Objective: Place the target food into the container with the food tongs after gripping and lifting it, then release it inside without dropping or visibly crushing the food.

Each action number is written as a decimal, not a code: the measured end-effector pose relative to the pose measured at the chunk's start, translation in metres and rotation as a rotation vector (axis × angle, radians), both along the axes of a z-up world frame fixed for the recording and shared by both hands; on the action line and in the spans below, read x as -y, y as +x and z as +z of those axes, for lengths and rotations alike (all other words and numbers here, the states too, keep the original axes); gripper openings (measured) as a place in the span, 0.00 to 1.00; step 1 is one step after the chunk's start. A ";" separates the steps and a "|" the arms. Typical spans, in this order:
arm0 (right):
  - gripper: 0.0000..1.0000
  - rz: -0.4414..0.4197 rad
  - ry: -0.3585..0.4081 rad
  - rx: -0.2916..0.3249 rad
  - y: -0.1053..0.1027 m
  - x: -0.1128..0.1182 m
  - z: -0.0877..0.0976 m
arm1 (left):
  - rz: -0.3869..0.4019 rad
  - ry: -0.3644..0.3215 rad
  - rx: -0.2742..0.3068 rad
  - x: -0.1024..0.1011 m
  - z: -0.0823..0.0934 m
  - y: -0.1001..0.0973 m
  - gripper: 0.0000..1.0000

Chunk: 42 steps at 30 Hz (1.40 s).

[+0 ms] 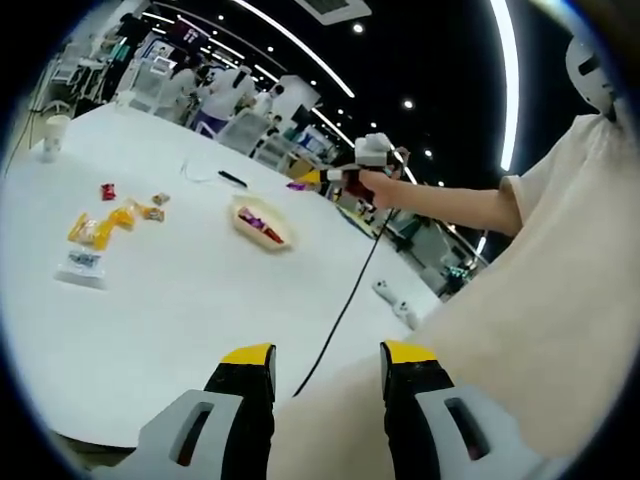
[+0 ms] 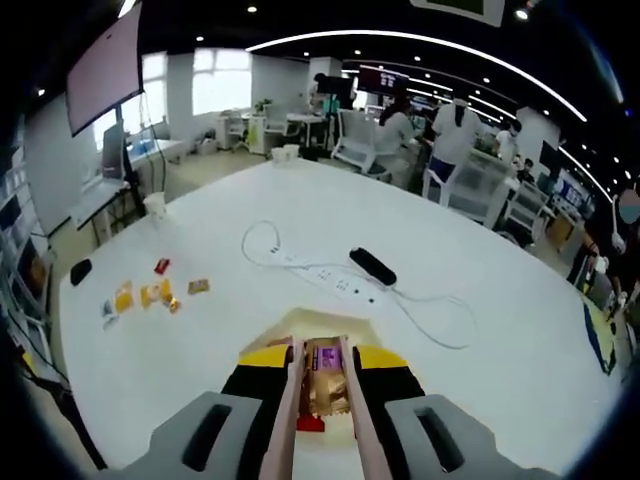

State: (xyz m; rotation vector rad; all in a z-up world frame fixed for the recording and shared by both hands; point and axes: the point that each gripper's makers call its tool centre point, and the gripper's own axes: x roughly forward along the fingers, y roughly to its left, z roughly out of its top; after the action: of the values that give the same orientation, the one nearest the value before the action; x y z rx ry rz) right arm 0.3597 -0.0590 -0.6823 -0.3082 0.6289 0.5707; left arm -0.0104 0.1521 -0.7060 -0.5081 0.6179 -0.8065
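Tongs over container, release pending

Left gripper view: the left gripper [image 1: 327,372] is seen with jaws spread and nothing between them, near the table [image 1: 180,310] edge. The container [image 1: 262,223] lies at 12 o'clock, loose snacks [image 1: 112,221] at 10 o'clock.

Right gripper view: the right gripper [image 2: 322,372] is clamped on the food tongs [image 2: 322,400], whose arms pinch a purple-wrapped food [image 2: 324,357] above the container [image 2: 330,395]. Lifting is judged done; release remains.
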 end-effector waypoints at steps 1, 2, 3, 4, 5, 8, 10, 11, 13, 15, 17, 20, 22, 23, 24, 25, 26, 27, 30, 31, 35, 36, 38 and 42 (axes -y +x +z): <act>0.22 0.000 0.000 0.001 0.000 0.000 0.001 | 0.001 0.000 0.000 0.000 0.000 0.000 0.41; 0.22 0.001 0.001 0.001 0.002 0.000 0.000 | 0.002 -0.001 -0.002 -0.001 -0.001 0.000 0.41; 0.22 0.000 0.000 0.002 0.002 0.000 0.000 | 0.003 -0.001 -0.003 0.000 -0.001 -0.001 0.41; 0.22 0.000 0.000 0.004 0.002 -0.001 0.001 | 0.003 -0.001 -0.003 0.000 -0.001 -0.001 0.41; 0.22 0.000 0.002 0.002 0.002 -0.001 0.001 | 0.003 -0.001 -0.003 0.000 -0.001 -0.001 0.41; 0.22 0.001 0.002 0.004 0.004 -0.001 0.001 | 0.003 -0.001 -0.003 0.000 -0.001 -0.001 0.41; 0.22 0.002 0.000 0.006 0.004 -0.002 0.002 | 0.005 -0.002 -0.003 0.000 -0.001 0.000 0.41; 0.22 0.002 0.000 0.008 0.003 -0.003 0.003 | 0.005 -0.002 -0.003 0.000 -0.001 0.000 0.41; 0.22 0.002 0.000 0.010 0.003 -0.003 0.005 | 0.005 -0.002 -0.003 0.000 -0.001 0.000 0.41; 0.22 0.002 0.001 0.012 0.005 -0.003 0.005 | 0.005 -0.002 -0.004 0.000 -0.001 0.000 0.41; 0.23 0.003 0.001 0.013 0.009 -0.002 0.004 | 0.006 -0.002 -0.004 0.000 -0.001 0.000 0.41; 0.23 0.003 0.003 0.012 0.014 0.000 0.001 | 0.007 -0.002 -0.005 0.000 -0.002 0.000 0.41; 0.23 0.005 0.003 0.009 0.013 0.000 -0.001 | 0.008 -0.003 -0.005 0.000 -0.002 0.000 0.41; 0.23 0.006 0.003 0.007 0.013 0.000 -0.001 | 0.008 -0.003 -0.005 0.000 -0.002 0.000 0.41; 0.23 0.007 0.003 0.004 0.010 -0.002 -0.001 | 0.009 -0.004 -0.005 0.000 -0.002 0.000 0.41; 0.23 0.008 0.003 0.003 0.010 -0.002 -0.002 | 0.010 -0.004 -0.006 0.000 -0.002 0.000 0.41; 0.23 0.010 0.005 -0.001 0.010 -0.002 -0.004 | 0.011 -0.005 -0.005 0.000 -0.002 0.001 0.41; 0.23 0.011 0.005 -0.002 0.010 -0.003 -0.004 | 0.011 -0.005 -0.005 0.000 -0.002 0.001 0.41; 0.24 0.018 0.009 -0.010 0.008 -0.007 -0.006 | 0.013 -0.005 -0.004 -0.001 -0.001 0.000 0.41; 0.24 0.020 0.011 -0.012 0.007 -0.009 -0.008 | 0.013 -0.005 -0.004 -0.001 -0.001 0.000 0.41; 0.24 0.030 0.018 -0.023 0.000 -0.020 -0.009 | 0.016 -0.005 -0.004 -0.003 -0.001 0.000 0.41; 0.25 0.035 0.020 -0.027 -0.003 -0.025 -0.008 | 0.018 -0.005 -0.004 -0.003 -0.001 0.000 0.41; 0.25 0.043 0.020 -0.031 -0.007 -0.031 -0.009 | 0.021 -0.005 -0.004 -0.005 -0.001 -0.001 0.41; 0.25 0.064 0.025 -0.044 -0.014 -0.047 -0.009 | 0.029 -0.006 -0.006 -0.009 -0.002 -0.003 0.41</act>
State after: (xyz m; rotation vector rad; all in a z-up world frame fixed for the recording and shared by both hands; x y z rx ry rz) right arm 0.3452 -0.0121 -0.6914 -0.2942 0.6555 0.6478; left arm -0.0131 0.1607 -0.7078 -0.5240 0.6124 -0.7796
